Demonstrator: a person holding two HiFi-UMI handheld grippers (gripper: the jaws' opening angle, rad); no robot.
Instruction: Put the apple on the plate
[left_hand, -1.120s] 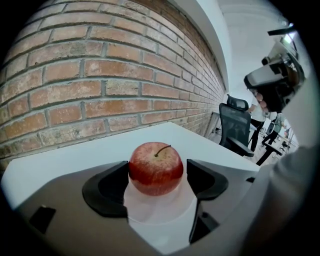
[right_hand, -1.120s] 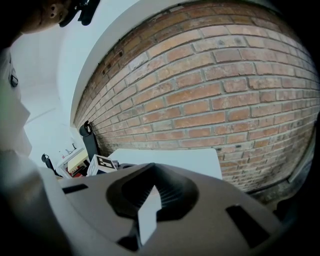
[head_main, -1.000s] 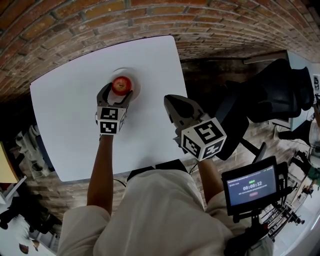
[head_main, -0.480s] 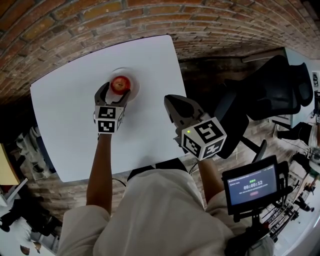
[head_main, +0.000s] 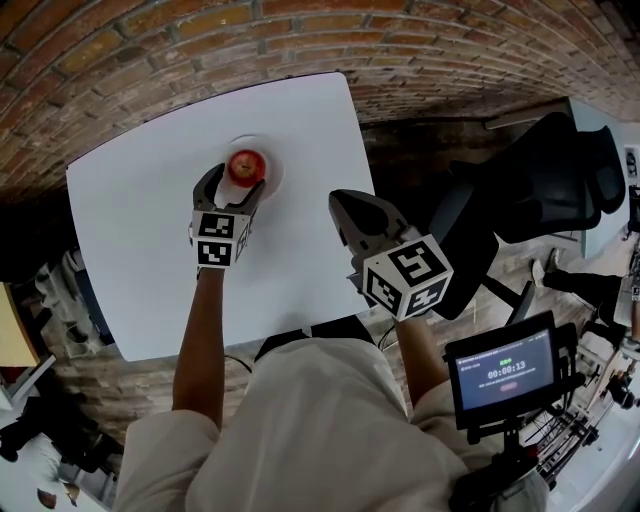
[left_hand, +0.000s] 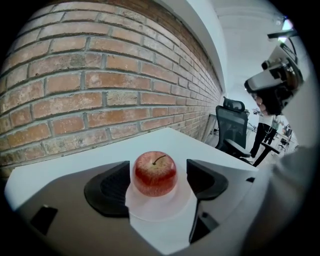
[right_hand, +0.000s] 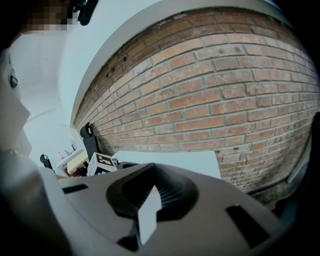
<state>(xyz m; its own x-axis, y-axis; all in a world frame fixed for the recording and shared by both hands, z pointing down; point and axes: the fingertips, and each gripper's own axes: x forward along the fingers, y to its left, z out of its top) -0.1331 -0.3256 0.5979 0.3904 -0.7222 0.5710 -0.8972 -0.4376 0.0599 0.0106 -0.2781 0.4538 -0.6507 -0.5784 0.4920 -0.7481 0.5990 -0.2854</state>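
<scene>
A red apple (head_main: 246, 165) stands upright on a small white plate (head_main: 273, 172) at the far middle of the white table (head_main: 130, 240). My left gripper (head_main: 232, 180) is open, with one jaw on each side of the apple. In the left gripper view the apple (left_hand: 155, 173) rests on the plate (left_hand: 161, 209) between the dark pads (left_hand: 111, 189), and a narrow gap shows on its right side. My right gripper (head_main: 340, 200) hovers over the table's right edge with nothing in it. Its jaws meet in the right gripper view (right_hand: 149, 189).
A brick wall (head_main: 200, 40) runs right behind the table. A black office chair (head_main: 560, 180) stands to the right on the floor. A small screen on a stand (head_main: 500, 372) sits at my lower right. Shelves and clutter lie to the left, below the table.
Almost nothing has changed. The left gripper stays round the apple on the plate, and the right gripper holds still.
</scene>
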